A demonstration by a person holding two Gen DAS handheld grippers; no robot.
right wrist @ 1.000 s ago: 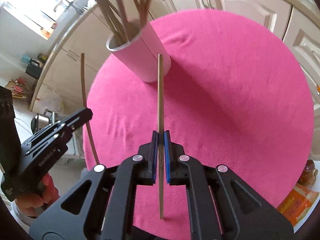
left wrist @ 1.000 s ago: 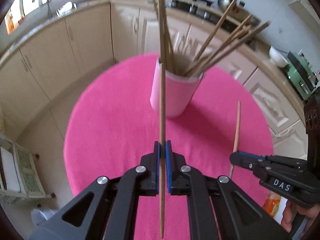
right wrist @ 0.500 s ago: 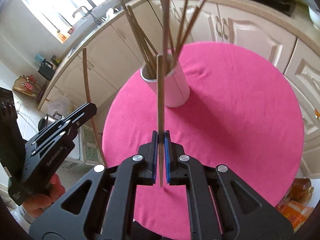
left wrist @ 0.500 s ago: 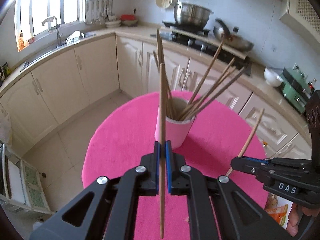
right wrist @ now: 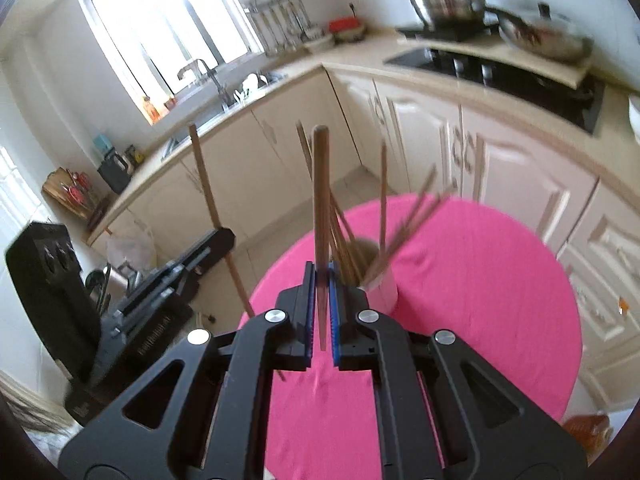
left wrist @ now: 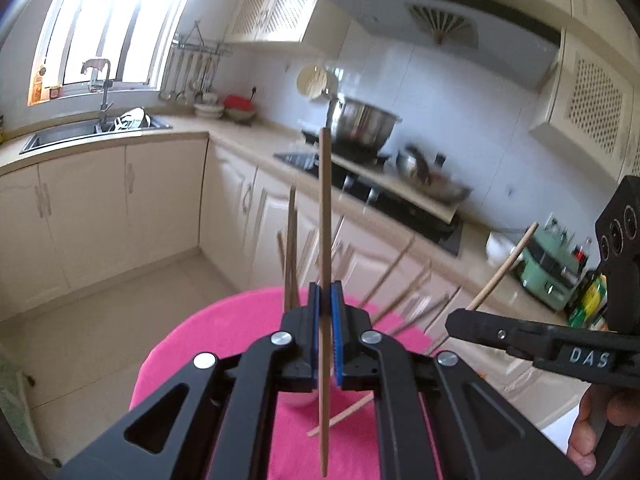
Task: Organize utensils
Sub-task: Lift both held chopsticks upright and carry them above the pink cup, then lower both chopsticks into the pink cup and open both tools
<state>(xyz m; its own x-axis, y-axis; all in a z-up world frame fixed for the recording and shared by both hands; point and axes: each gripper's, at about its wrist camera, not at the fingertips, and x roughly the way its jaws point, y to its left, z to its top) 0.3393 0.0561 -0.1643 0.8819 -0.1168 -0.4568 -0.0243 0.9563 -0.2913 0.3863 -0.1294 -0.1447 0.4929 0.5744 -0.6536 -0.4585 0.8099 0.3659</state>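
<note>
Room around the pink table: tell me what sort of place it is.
A home kitchen, most likely: a sink under a window, a pot on the stove, and cream cabinets along the counter.

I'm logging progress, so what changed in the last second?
Both grippers tilted up from the table toward the counters. The left gripper kept its chopstick, the right gripper its own. The cup stayed on the pink cloth.

Hot pink tablecloth (right wrist: 480, 280), plain, no print. Pale pinkish-white cup (right wrist: 382, 290). Tan wooden chopsticks (right wrist: 382, 200). Black grippers with blue pads (left wrist: 314, 316). Cream cabinets (left wrist: 92, 208), lattice-patterned upper doors (left wrist: 596, 108). Green appliance (left wrist: 548, 268).
</note>
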